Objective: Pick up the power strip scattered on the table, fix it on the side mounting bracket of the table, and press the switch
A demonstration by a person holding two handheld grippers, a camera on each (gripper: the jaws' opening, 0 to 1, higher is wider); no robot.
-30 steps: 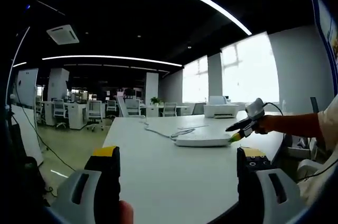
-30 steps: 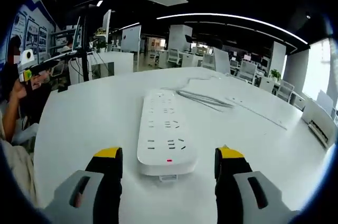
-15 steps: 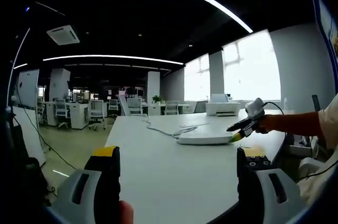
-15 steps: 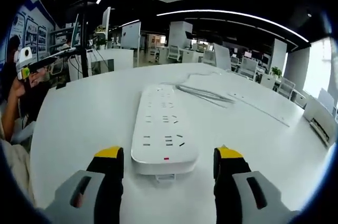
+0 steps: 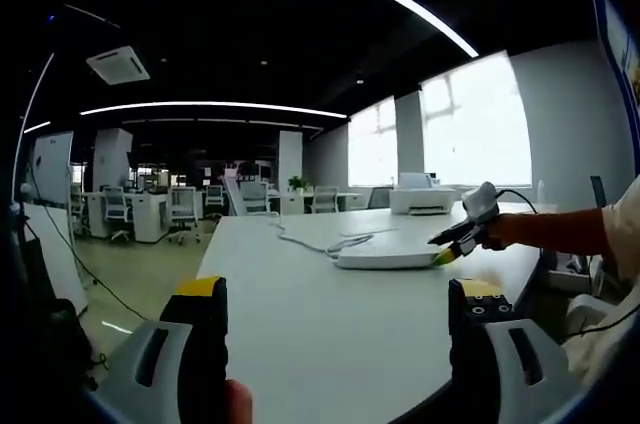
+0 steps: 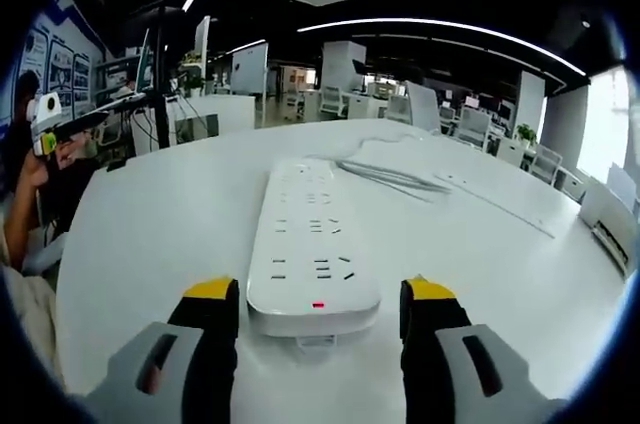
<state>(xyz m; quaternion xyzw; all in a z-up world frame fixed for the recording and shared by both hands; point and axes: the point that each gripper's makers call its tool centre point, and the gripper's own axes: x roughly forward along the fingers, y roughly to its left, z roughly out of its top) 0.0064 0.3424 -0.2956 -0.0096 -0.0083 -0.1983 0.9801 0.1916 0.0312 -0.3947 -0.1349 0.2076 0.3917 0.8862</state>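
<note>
White tabletop in a dim open office, power strip lower centre, its near end between the wide-open, empty right tongs, left tongs also spread, empty

white power strip, long and flat, lying face up on the white table, rows of sockets running along its top, small red mark at the near end. short tab sticking out under that near end. grey cord trailing from the far end, looped loosely across the tabletop. in the left gripper view, seen low and side-on near the table's right edge, cord curling away behind it.
</note>
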